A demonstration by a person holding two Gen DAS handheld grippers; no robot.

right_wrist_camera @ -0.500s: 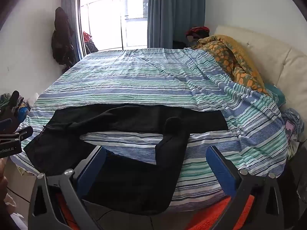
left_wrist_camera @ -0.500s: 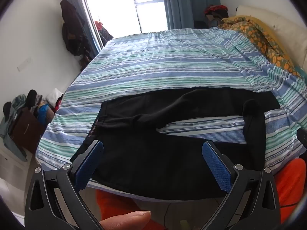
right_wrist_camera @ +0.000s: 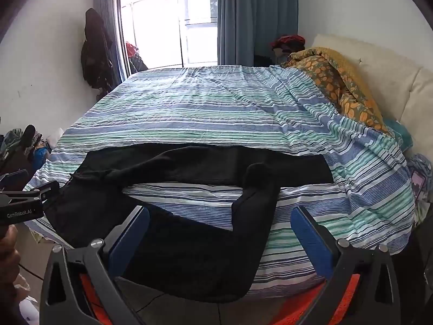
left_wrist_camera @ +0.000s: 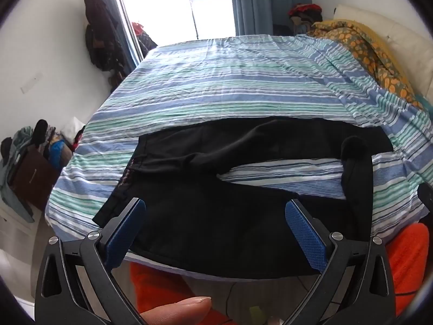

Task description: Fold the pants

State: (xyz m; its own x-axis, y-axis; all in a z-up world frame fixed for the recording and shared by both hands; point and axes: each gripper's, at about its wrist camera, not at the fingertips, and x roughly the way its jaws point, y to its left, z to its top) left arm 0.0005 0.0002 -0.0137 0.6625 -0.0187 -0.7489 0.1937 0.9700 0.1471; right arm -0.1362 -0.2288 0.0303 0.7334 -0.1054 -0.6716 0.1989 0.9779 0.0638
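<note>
Black pants lie spread on the near edge of the striped bed, waistband to the left. The far leg lies flat to the right; the near leg hangs over the bed's front edge, its end bent up onto the bed. The pants also show in the right wrist view. My left gripper is open and empty, held just above the seat of the pants. My right gripper is open and empty above the near leg. The left gripper's side shows at that view's left edge.
A yellow flowered quilt and a cream headboard lie at the bed's right. Piled clothes and bags stand on the floor at left. Dark coats hang by the window. Orange cloth is below the bed edge.
Both grippers have moved slightly nearer to the bed. The pants lie as before, and both grippers stay open.
</note>
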